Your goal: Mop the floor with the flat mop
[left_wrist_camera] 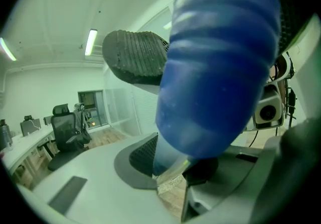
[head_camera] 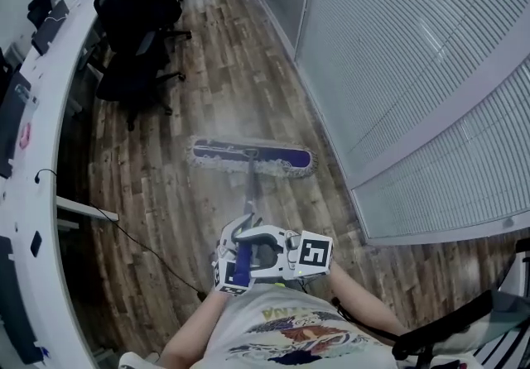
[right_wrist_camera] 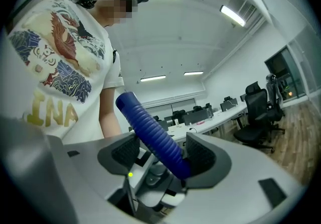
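Observation:
The flat mop head [head_camera: 252, 158] lies across the wooden floor [head_camera: 215, 78] ahead of me, a purple pad with a pale fringe. Its pole [head_camera: 250, 194] runs back to a blue ribbed handle grip [head_camera: 242, 260] close to my body. My left gripper [head_camera: 236, 270] is shut on the low end of that grip, and my right gripper [head_camera: 252, 239] grasps it just above. In the left gripper view the blue grip [left_wrist_camera: 215, 62] fills the space inside the left gripper [left_wrist_camera: 150, 112]. In the right gripper view the grip [right_wrist_camera: 153, 132] crosses the right gripper [right_wrist_camera: 163, 152] and presses against the pads.
A long white desk [head_camera: 41, 119] curves along the left with black office chairs [head_camera: 132, 20] beside it. A wall with blinds [head_camera: 414, 53] runs along the right. A thin black cable [head_camera: 145, 247] trails over the floor at the left. Another black chair [head_camera: 464, 326] is at my right.

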`<action>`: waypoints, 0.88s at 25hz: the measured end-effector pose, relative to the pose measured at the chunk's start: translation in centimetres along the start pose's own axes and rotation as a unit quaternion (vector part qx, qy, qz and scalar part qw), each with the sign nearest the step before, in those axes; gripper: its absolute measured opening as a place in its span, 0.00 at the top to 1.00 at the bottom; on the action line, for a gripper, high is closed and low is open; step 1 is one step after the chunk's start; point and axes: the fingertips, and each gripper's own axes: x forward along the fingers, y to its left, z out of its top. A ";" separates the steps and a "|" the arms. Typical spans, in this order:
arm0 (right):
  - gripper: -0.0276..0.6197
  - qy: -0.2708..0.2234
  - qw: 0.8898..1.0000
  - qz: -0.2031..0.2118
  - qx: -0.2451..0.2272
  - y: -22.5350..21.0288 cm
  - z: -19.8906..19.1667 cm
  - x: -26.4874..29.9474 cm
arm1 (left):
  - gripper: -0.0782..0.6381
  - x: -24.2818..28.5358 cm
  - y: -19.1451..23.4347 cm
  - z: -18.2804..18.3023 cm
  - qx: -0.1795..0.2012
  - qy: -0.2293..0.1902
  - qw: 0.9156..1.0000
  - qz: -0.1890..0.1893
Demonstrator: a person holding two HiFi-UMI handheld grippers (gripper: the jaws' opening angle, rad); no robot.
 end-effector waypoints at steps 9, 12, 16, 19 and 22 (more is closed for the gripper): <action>0.53 -0.006 0.999 -0.029 0.020 -17.5 5.2 3.4 | 0.79 9.8 15.3 2.0 -0.018 -0.009 1.000 -0.005; 0.53 -0.003 0.999 -0.031 0.028 -21.4 5.1 3.4 | 0.79 12.6 17.8 1.6 -0.009 -0.008 1.000 -0.007; 0.53 -0.007 0.999 -0.029 0.026 -25.7 5.1 2.6 | 0.79 16.4 20.3 1.2 0.002 -0.004 1.000 -0.007; 0.53 -0.007 0.999 -0.024 0.024 -29.8 5.8 1.4 | 0.79 20.0 22.6 1.9 -0.003 -0.005 1.000 0.000; 0.53 -0.002 1.000 -0.006 0.024 -34.8 6.2 -0.1 | 0.79 24.6 25.4 1.9 -0.014 0.000 1.000 0.018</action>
